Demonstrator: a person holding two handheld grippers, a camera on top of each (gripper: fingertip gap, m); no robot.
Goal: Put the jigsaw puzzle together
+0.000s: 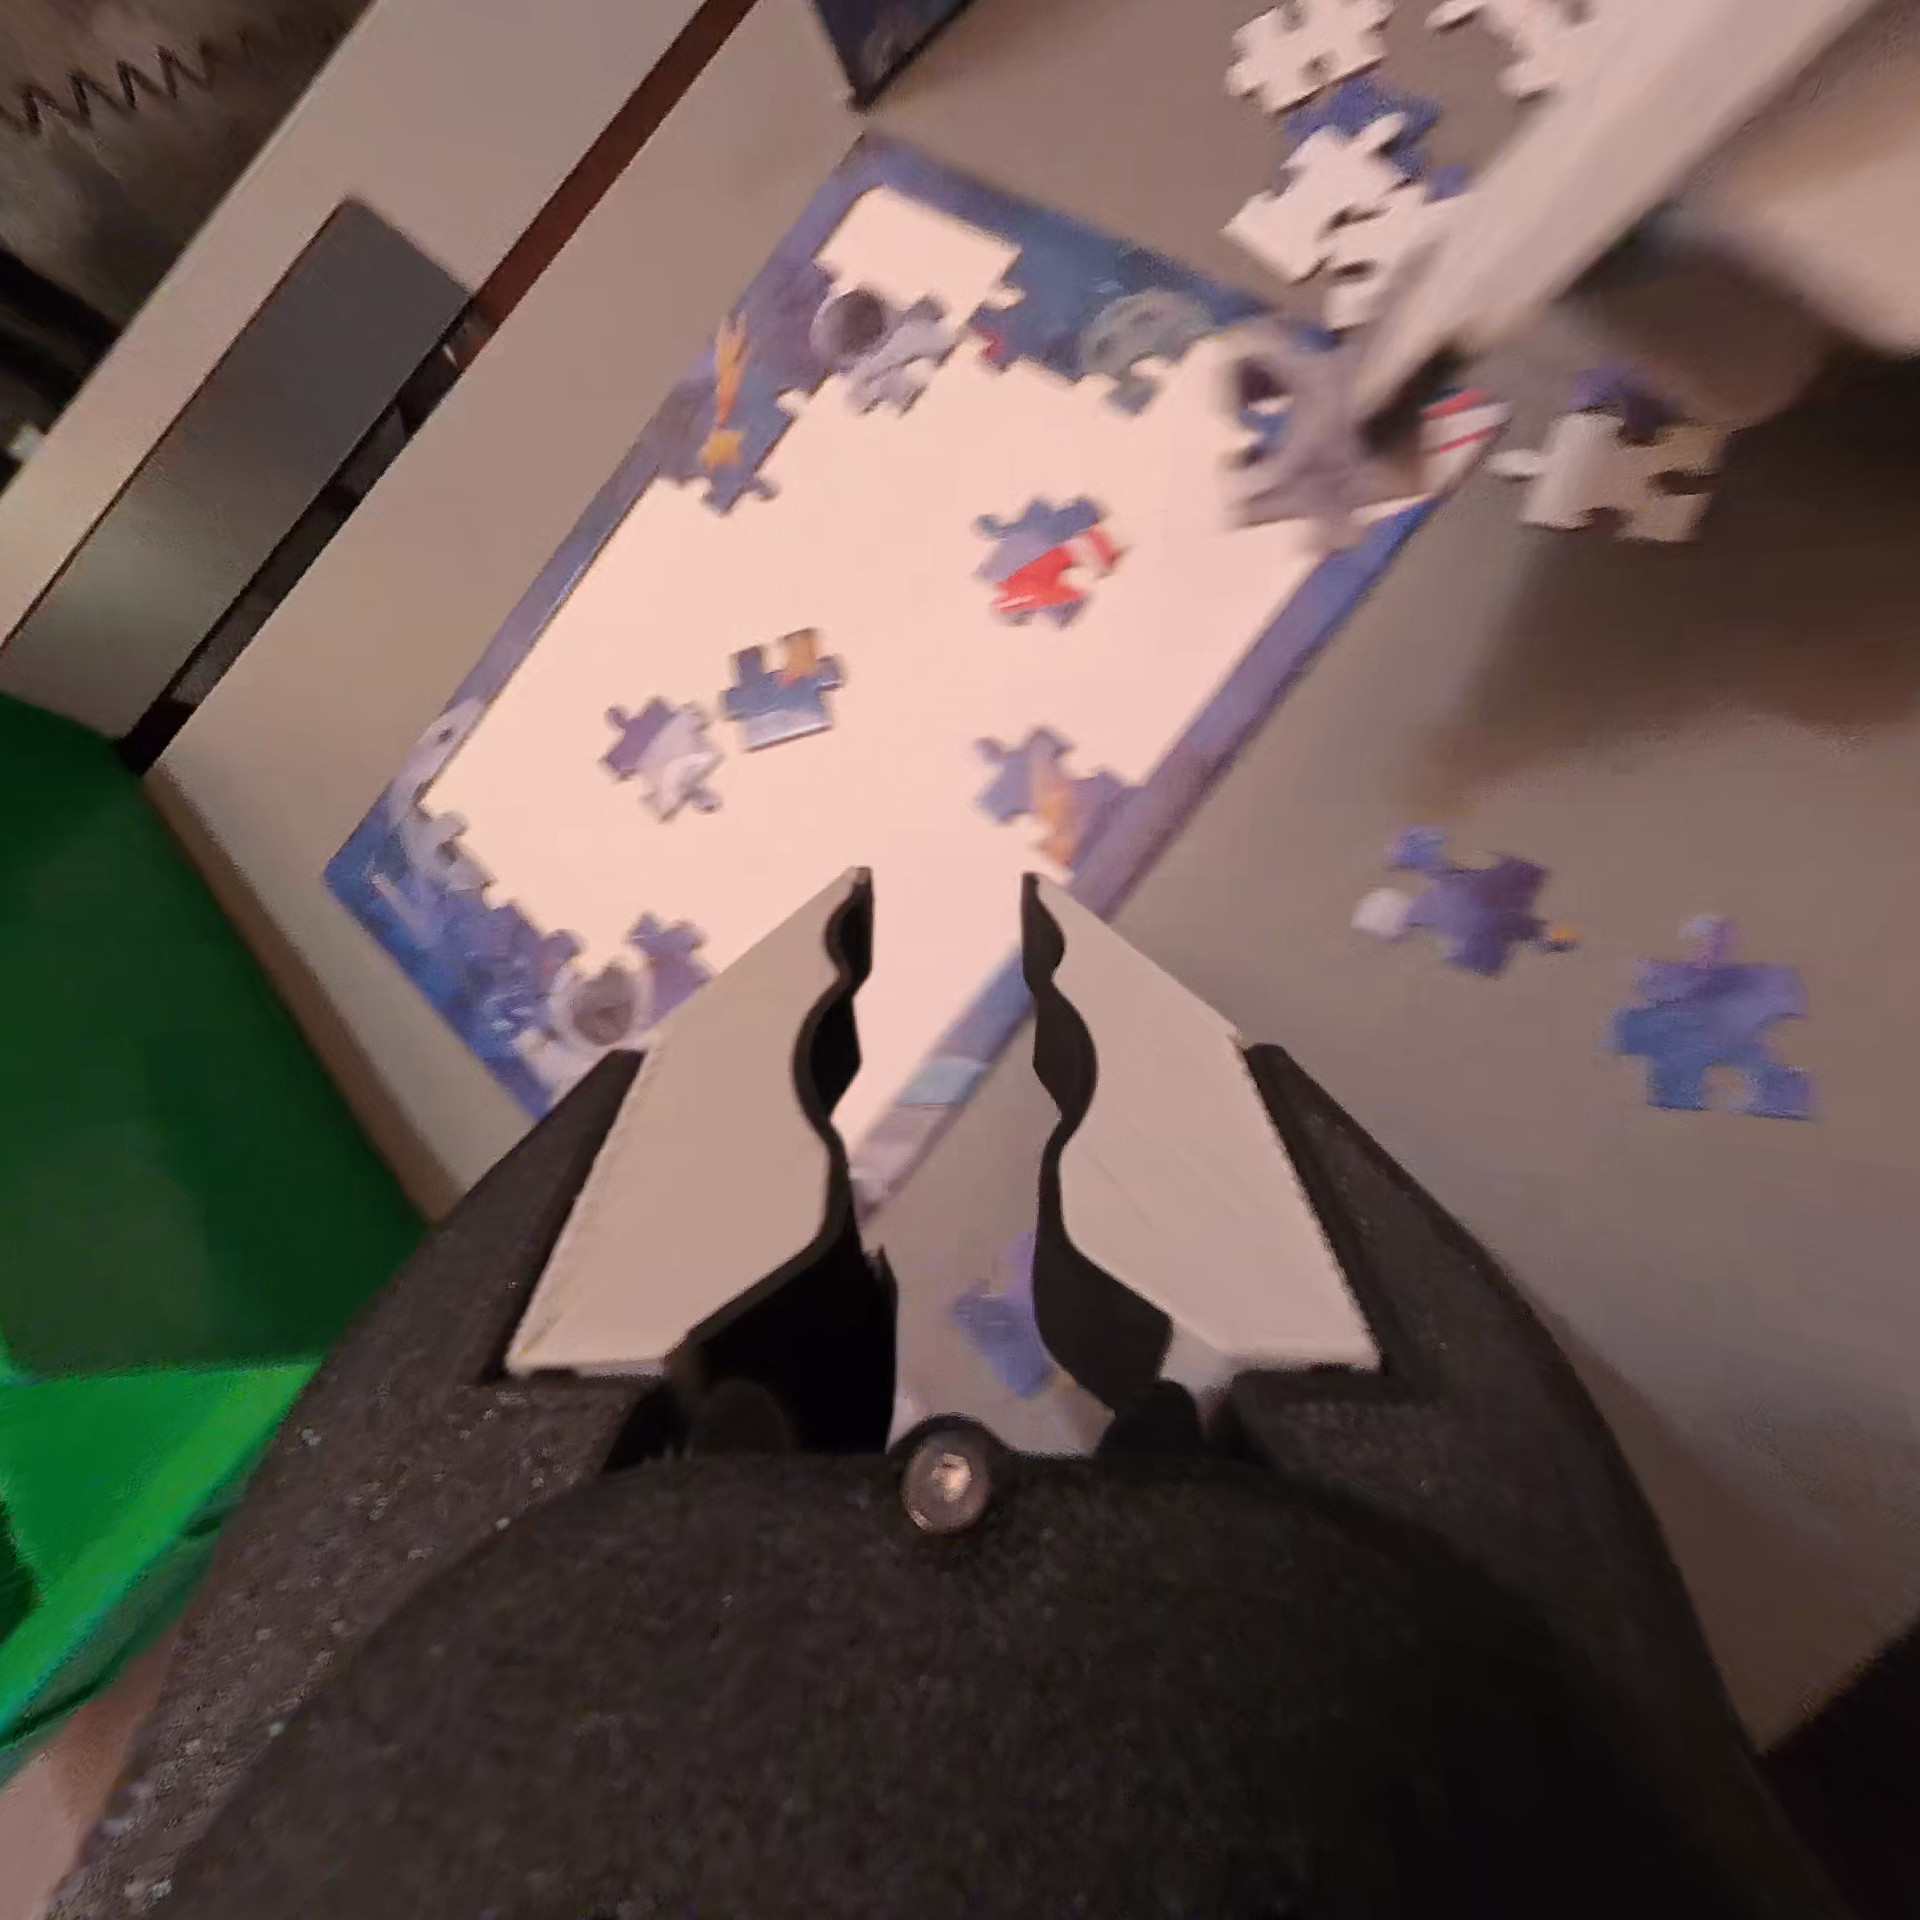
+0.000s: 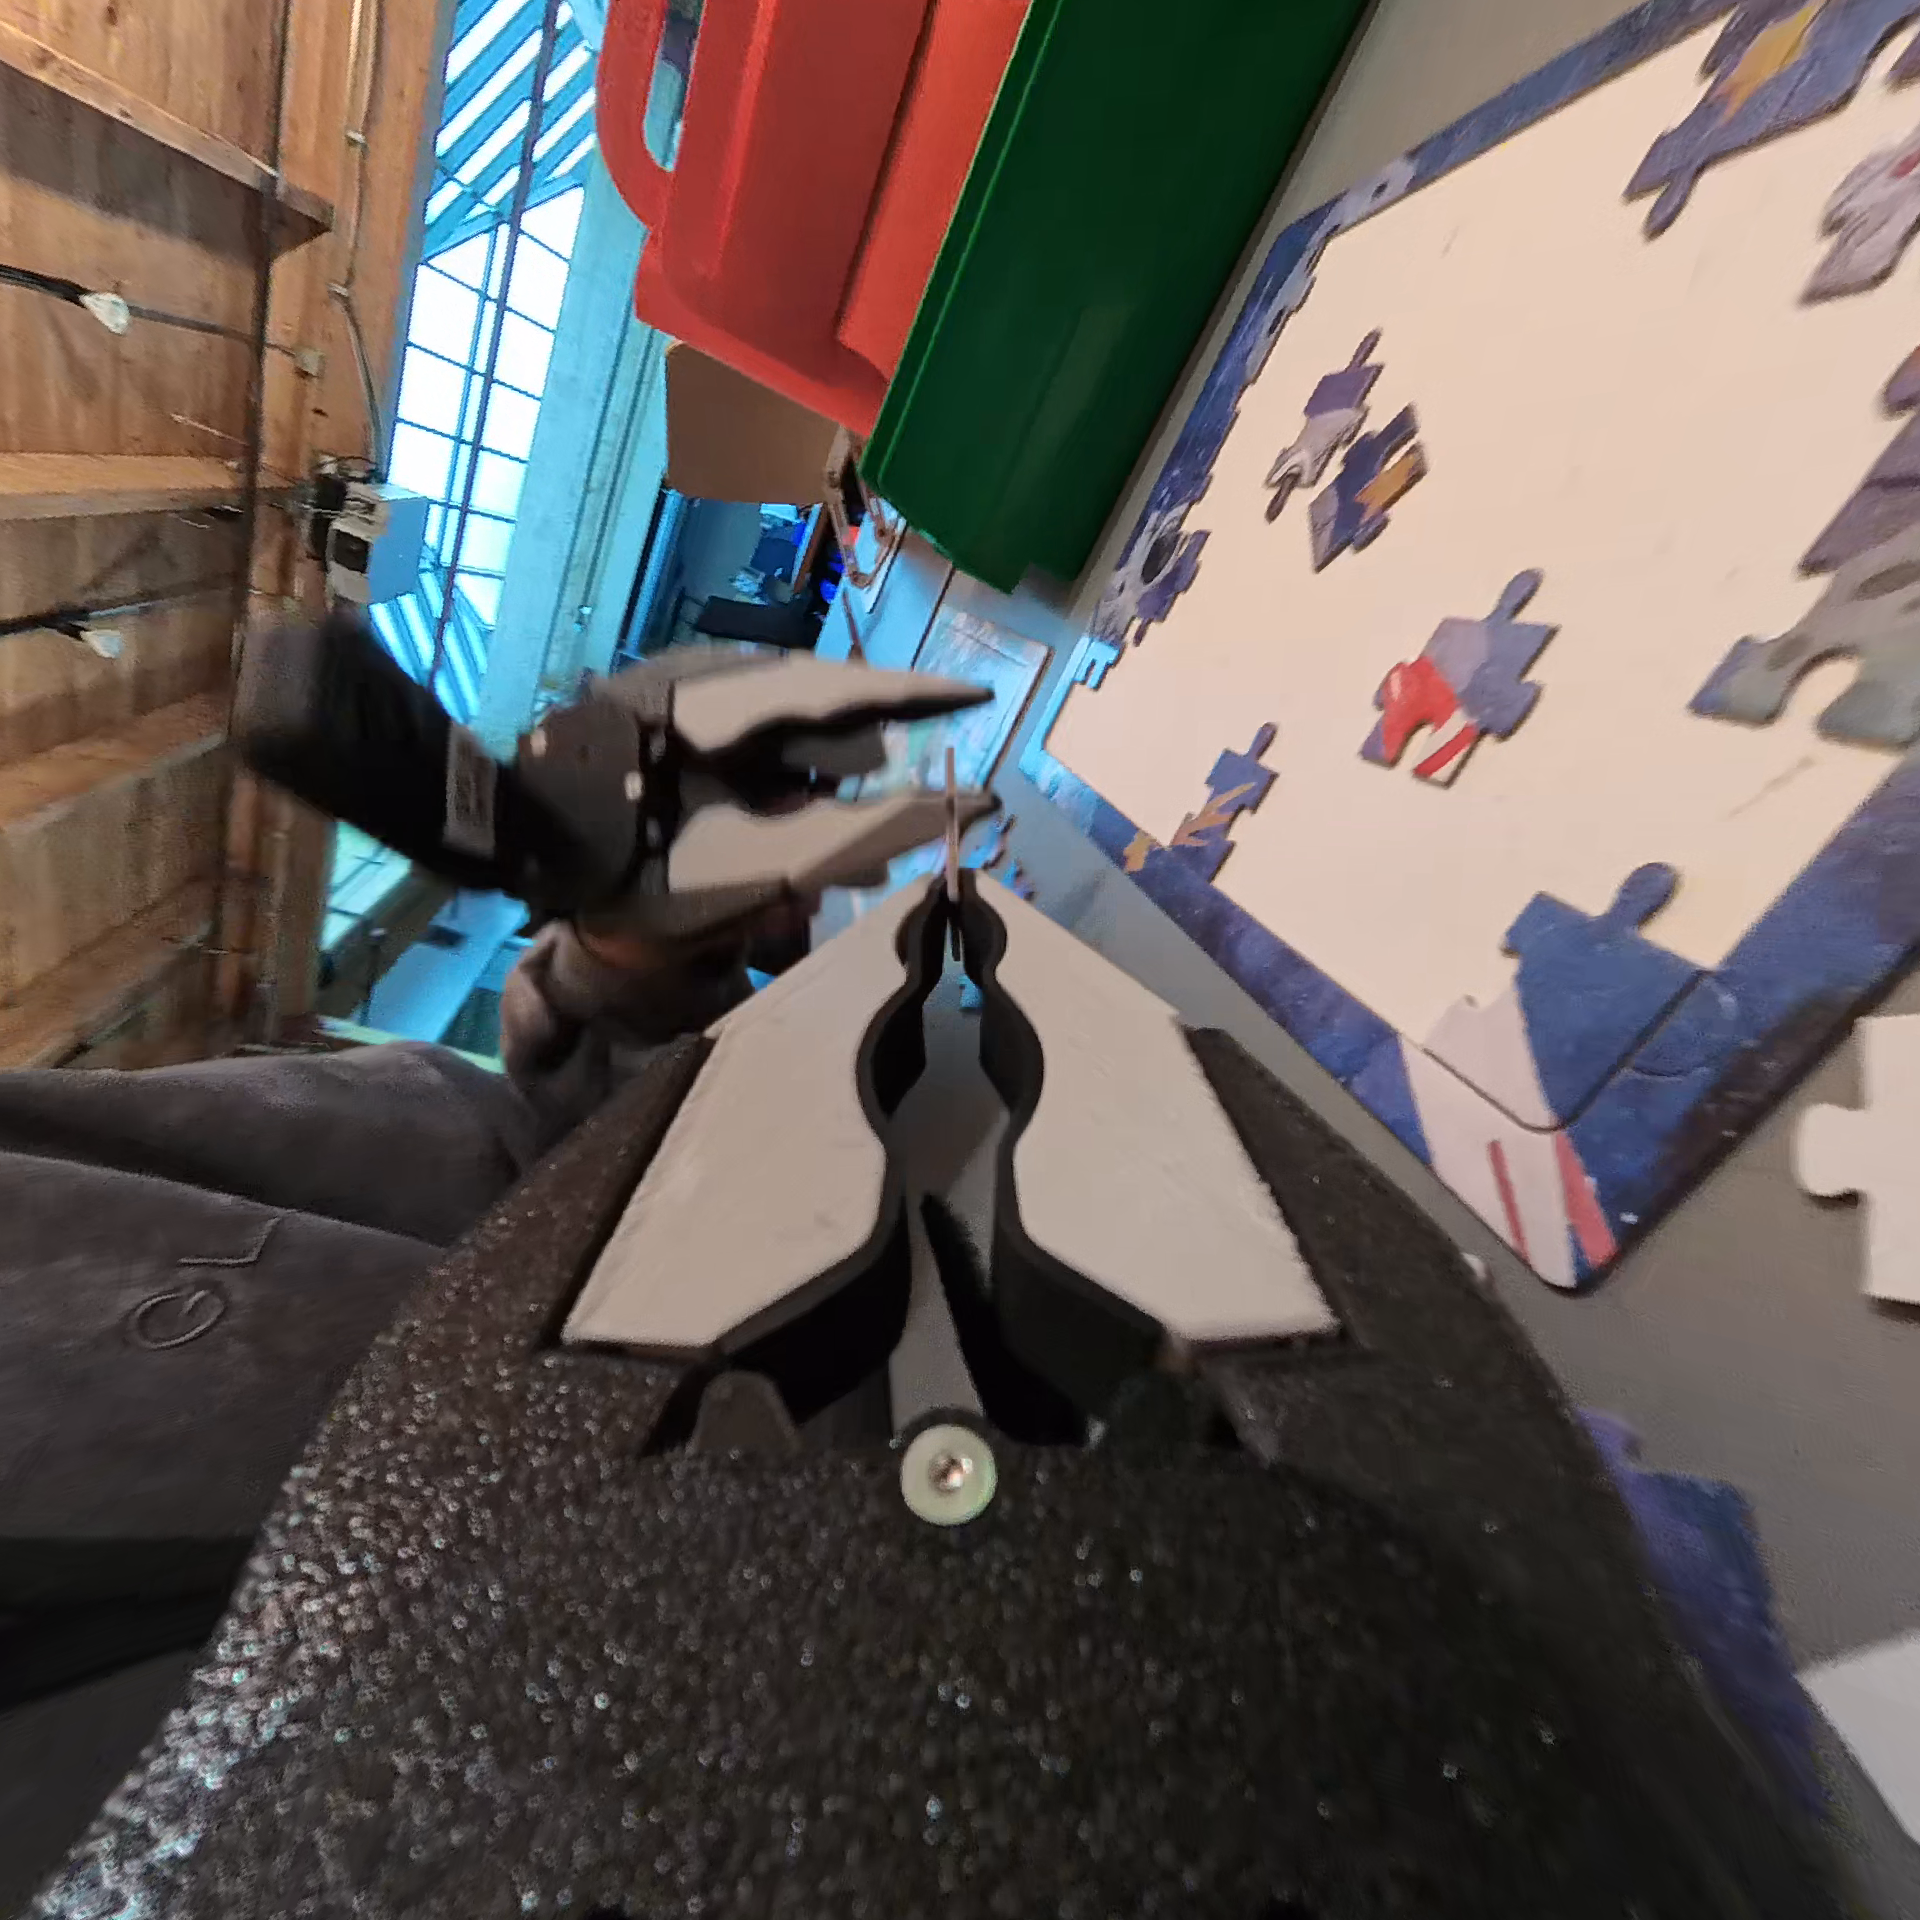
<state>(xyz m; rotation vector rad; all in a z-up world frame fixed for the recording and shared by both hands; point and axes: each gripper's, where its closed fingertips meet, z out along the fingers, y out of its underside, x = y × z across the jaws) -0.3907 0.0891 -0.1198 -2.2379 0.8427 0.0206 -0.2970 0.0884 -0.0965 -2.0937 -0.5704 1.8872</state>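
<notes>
The puzzle board [image 1: 831, 582] has a blue frame and a white middle, and lies on the grey table. Several loose blue pieces lie in it, among them a red and blue piece [image 1: 1049, 561]. My left gripper [image 1: 945, 883] is open and empty above the board's near edge. My right gripper [image 2: 951, 883] is shut on a thin puzzle piece [image 2: 951, 821], seen edge-on at its tips. In the left wrist view the right gripper [image 1: 1392, 395] is blurred, holding that piece [image 1: 1288, 436] over the board's far right corner. The open left gripper [image 2: 987, 750] shows just beyond the held piece. The board [image 2: 1558, 416] lies to the right.
Loose blue pieces [image 1: 1475, 899] [image 1: 1714, 1029] lie on the table right of the board. White face-down pieces [image 1: 1320, 208] lie at the far right. A green bin [image 1: 156, 1039] stands left of the board, with a red bin [image 2: 790, 177] beside it. A person's grey sleeve [image 2: 208, 1143] is near. Spacing between my two grippers at the tips: around 10 cm.
</notes>
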